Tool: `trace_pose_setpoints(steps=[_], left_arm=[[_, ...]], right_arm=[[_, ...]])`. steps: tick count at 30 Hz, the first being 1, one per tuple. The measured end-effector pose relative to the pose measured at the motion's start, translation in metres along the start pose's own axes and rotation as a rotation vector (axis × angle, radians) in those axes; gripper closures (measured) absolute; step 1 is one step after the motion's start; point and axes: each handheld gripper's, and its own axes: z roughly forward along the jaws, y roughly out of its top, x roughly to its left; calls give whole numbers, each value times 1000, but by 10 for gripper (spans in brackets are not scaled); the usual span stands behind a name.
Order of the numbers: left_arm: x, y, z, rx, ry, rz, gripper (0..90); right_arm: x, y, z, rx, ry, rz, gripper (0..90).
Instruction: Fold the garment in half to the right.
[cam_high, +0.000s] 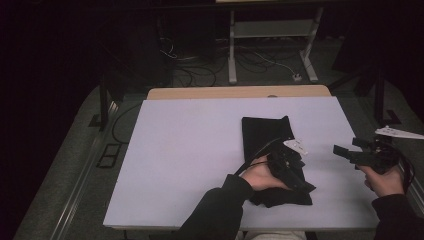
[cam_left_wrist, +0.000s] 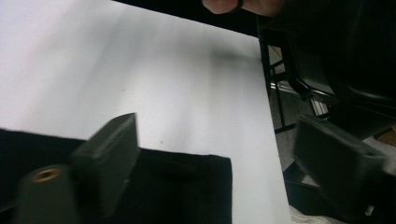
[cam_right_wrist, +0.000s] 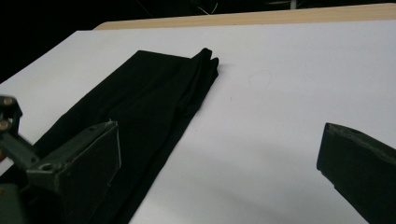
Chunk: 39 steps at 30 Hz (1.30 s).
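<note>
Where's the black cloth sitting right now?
In the high view the folded black cloth lies right of centre on the white table, its near end under the left gripper; the right gripper hovers off to its right.

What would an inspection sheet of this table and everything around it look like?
Surface: white table top, bare apart from the cloth; a wooden strip shows along its far edge.
Job's things: a folded black cloth, lying flat right of centre.
Clutter: nothing seen.
Claws: left claw over the cloth's near end, jaws apart, nothing pinched between them; right claw held off to the right above the table, jaws wide open, empty.
Cables: a black cable loops from the left claw; loose wires on the floor beyond.
Surroundings: dark room, a white frame behind the table.
</note>
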Motion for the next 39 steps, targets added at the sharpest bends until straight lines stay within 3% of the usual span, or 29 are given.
trace_pose_setpoints(steps=[6, 9, 14, 16, 39], left_arm=[[4, -5, -10, -3, 42, -17, 12], [6, -9, -15, -2, 58, -22, 0], [8, -15, -24, -33, 69, -34, 0], [9, -17, -28, -31, 79, -21, 0], [16, -43, -80, -75, 181, -50, 0]], right_arm=[[2, -4, -3, 14, 2, -1, 0], [4, -7, -4, 17, 4, -9, 0], [5, -10, -6, 23, 5, -15, 0], [6, -11, -7, 26, 9, -15, 0], [12, -26, -14, 50, 23, -44, 0]])
